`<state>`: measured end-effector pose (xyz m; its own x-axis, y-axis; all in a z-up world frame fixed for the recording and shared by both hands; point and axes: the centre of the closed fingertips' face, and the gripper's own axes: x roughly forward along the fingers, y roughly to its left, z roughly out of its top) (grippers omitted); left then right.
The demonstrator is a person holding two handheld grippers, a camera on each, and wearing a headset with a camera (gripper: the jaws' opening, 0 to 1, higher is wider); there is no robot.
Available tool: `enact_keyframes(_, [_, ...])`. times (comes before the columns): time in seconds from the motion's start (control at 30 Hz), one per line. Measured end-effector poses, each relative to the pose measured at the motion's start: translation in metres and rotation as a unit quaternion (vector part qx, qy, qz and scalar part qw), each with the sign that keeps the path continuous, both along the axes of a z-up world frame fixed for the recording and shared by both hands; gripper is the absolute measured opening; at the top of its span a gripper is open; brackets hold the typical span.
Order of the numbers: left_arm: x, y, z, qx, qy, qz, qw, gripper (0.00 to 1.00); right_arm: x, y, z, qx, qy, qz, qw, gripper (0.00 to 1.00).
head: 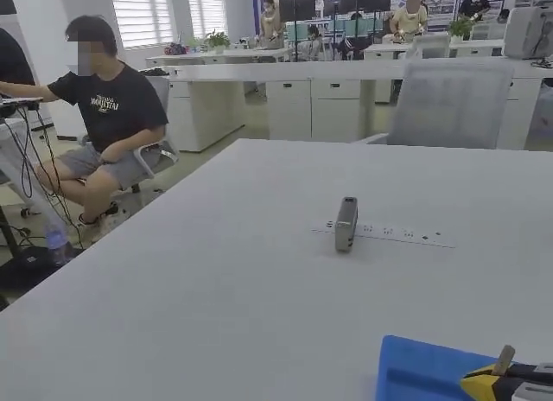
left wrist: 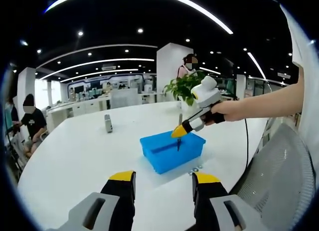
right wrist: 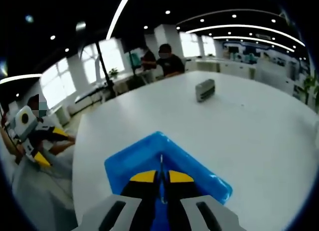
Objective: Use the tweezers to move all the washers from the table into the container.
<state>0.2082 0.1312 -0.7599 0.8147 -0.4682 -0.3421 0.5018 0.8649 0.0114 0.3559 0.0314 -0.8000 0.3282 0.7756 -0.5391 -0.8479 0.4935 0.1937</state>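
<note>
Two hand-held grippers are in play. The right hand-held gripper is clamped tight on the tweezers, which run straight out along its jaws. In the left gripper view it hangs over the blue container with the tweezers' long axis near upright and the tips down inside the walls. Can't tell if a washer is pinched in the tips: too small. The left hand-held gripper has its jaws spread wide, nothing between them. It sits low over the white surface, off the container's near side.

A few washers lie on the surface just beside the container's near wall, outside it, between the container and the left hand-held gripper; no count possible. Key relation: the washers sit just across that near wall from the tweezer tips, so the next pick likely means lifting out and coming down on that side. The right one has the tool and looks nearer.

Beyond the container's far side, a grey adapter stands on a power strip. No readable label on anything, and the seated person's shirt print is too blurred to make out.
</note>
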Motion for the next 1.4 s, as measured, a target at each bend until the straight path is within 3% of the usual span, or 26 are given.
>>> enact_keyframes(0.3, [0.000, -0.001, -0.001, 0.001, 0.003, -0.002, 1.0000, 0.43, -0.014, 0.005, 0.034, 0.034, -0.021, 0.001, 0.9992, 0.03])
enact_keyframes(0.47, [0.000, -0.002, -0.002, 0.000, 0.004, -0.005, 1.0000, 0.42, -0.034, 0.009, 0.054, 0.067, -0.022, 0.007, 0.9975, 0.03])
enact_keyframes(0.6, [-0.001, -0.003, -0.003, -0.001, 0.008, -0.008, 0.9999, 0.41, -0.054, 0.014, 0.058, 0.083, -0.009, 0.020, 0.9963, 0.03])
enact_keyframes(0.77, [-0.001, -0.003, -0.003, 0.001, 0.009, -0.009, 0.9999, 0.41, -0.076, 0.020, 0.050, 0.082, 0.004, 0.041, 0.9958, 0.03])
enact_keyframes(0.87, [-0.001, -0.002, -0.004, 0.003, 0.010, -0.009, 0.9999, 0.41, -0.085, 0.023, 0.037, 0.072, 0.010, 0.053, 0.9959, 0.03])
enact_keyframes(1.03, [-0.001, -0.002, -0.004, 0.005, 0.011, -0.009, 0.9999, 0.41, -0.089, 0.022, 0.013, 0.050, 0.025, 0.062, 0.9965, 0.03])
enact_keyframes(1.23, [-0.001, -0.002, -0.004, 0.005, 0.011, -0.007, 0.9999, 0.41, -0.088, 0.020, -0.002, 0.017, 0.008, 0.075, 0.9970, 0.03])
enact_keyframes(1.4, [-0.001, -0.001, -0.005, 0.006, 0.012, -0.006, 0.9999, 0.41, -0.087, 0.020, -0.007, 0.017, 0.004, 0.077, 0.9969, 0.03])
